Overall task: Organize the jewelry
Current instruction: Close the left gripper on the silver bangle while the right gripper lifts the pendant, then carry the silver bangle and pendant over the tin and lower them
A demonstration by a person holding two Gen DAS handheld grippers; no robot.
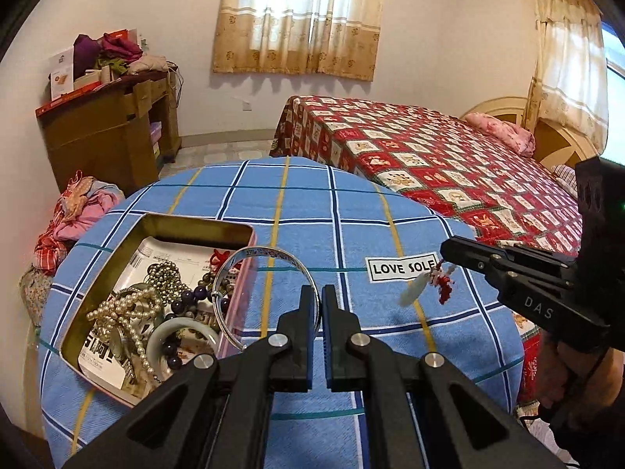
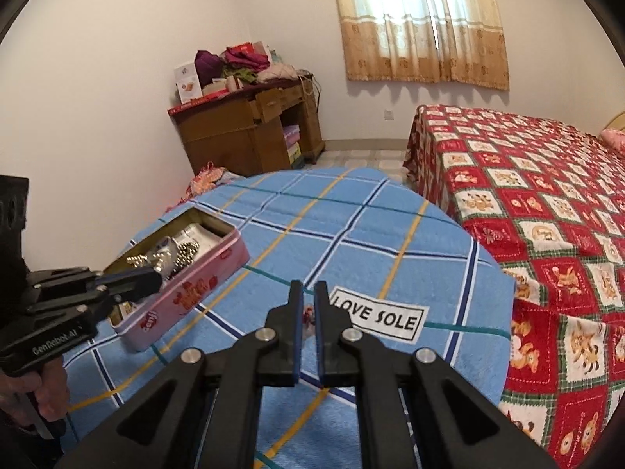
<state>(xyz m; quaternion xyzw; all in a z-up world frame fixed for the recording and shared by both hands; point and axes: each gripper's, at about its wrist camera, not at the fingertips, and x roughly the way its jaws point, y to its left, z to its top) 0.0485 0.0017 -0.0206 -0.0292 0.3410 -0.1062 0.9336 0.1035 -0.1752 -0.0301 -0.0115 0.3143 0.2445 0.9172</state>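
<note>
The left gripper (image 1: 317, 293) is clamped on the rim of a thin silver bangle (image 1: 265, 297), lifted over the near right edge of the pink tin (image 1: 156, 222). The right gripper (image 2: 308, 293) is pinched tight on a small pendant with a pale stone and red tassel (image 1: 427, 283), hanging above the worktop (image 1: 332, 215) beside the "LOVE SOLE" label (image 1: 402, 268). The open tin, holding a pearl necklace (image 1: 125, 312), dark beads and a pale jade bangle (image 1: 183, 336), sits near the blue checked worktop's left edge.
</note>
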